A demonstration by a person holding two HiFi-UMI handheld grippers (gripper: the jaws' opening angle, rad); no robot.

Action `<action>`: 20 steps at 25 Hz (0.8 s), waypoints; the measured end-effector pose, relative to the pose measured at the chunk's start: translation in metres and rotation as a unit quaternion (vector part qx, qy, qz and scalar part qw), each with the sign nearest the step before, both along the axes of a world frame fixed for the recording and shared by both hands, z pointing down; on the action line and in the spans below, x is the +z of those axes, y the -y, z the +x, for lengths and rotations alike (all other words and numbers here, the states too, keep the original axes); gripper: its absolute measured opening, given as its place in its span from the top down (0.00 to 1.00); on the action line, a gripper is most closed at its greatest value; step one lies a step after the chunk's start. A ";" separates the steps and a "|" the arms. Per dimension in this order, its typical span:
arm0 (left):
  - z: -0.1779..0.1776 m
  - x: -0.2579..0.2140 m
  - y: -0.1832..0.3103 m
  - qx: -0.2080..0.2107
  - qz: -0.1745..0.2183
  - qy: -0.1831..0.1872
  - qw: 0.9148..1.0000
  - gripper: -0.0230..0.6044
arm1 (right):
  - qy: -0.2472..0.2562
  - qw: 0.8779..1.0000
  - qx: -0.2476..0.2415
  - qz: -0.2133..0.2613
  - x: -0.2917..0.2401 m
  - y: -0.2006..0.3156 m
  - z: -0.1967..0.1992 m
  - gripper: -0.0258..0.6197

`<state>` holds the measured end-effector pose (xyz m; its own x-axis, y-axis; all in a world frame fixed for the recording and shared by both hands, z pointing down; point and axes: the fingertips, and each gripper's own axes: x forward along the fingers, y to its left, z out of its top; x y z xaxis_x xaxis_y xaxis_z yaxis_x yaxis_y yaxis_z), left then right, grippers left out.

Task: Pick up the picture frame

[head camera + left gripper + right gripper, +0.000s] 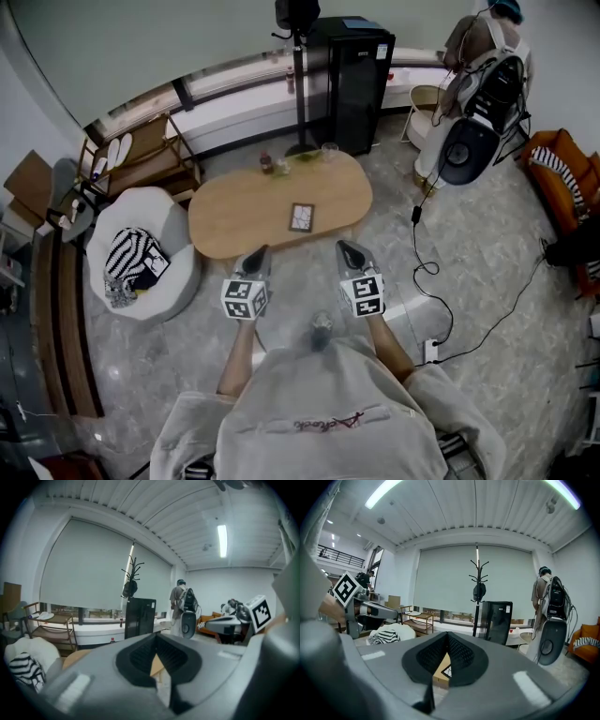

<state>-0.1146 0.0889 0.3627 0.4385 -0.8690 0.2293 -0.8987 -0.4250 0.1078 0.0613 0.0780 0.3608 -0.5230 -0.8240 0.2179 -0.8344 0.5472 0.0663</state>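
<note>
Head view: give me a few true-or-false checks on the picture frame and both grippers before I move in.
1. The picture frame lies flat on the oval wooden table. True.
2. The left gripper holds the frame. False: its jaws are shut on nothing, and the frame lies untouched.
3. The right gripper is shut and empty. True.
4. The frame rests on the white beanbag. False: a striped cloth lies on the beanbag; the frame is on the table.
</note>
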 end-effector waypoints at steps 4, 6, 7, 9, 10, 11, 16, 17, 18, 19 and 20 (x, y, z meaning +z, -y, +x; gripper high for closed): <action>0.006 -0.006 0.050 -0.004 0.006 0.002 1.000 0.96 | 0.004 1.000 -0.003 0.002 -0.001 0.050 0.006 0.95; 0.009 -0.008 0.076 -0.006 0.009 0.000 1.000 0.96 | 0.006 1.000 -0.007 0.002 0.001 0.074 0.007 0.95; 0.011 -0.008 0.088 -0.006 0.010 -0.001 1.000 0.96 | 0.006 1.000 -0.010 0.002 0.002 0.086 0.006 0.95; 0.015 -0.008 0.109 -0.004 0.012 -0.002 1.000 0.96 | 0.008 1.000 -0.012 0.001 0.003 0.107 0.006 0.95; 0.017 -0.008 0.120 -0.003 0.013 -0.001 1.000 0.96 | 0.009 1.000 -0.013 0.001 0.003 0.118 0.006 0.95; 0.019 -0.007 0.130 -0.003 0.013 0.000 1.000 0.96 | 0.011 1.000 -0.014 0.001 0.003 0.128 0.005 0.95; 0.024 0.002 0.167 -0.006 0.009 -0.003 1.000 0.96 | 0.007 1.000 -0.027 -0.007 0.014 0.163 0.001 0.95; 0.024 0.004 0.172 -0.006 0.006 -0.004 1.000 0.96 | 0.007 1.000 -0.029 -0.009 0.017 0.168 0.000 0.95; 0.024 0.007 0.177 -0.007 0.004 -0.005 1.000 0.96 | 0.006 0.999 -0.032 -0.012 0.020 0.173 -0.001 0.95; 0.024 0.009 0.180 -0.008 0.001 -0.006 1.000 0.96 | 0.005 0.999 -0.035 -0.014 0.022 0.177 -0.003 0.95; 0.023 0.012 0.183 -0.009 -0.003 -0.007 1.000 0.96 | 0.004 0.999 -0.038 -0.016 0.024 0.181 -0.005 0.95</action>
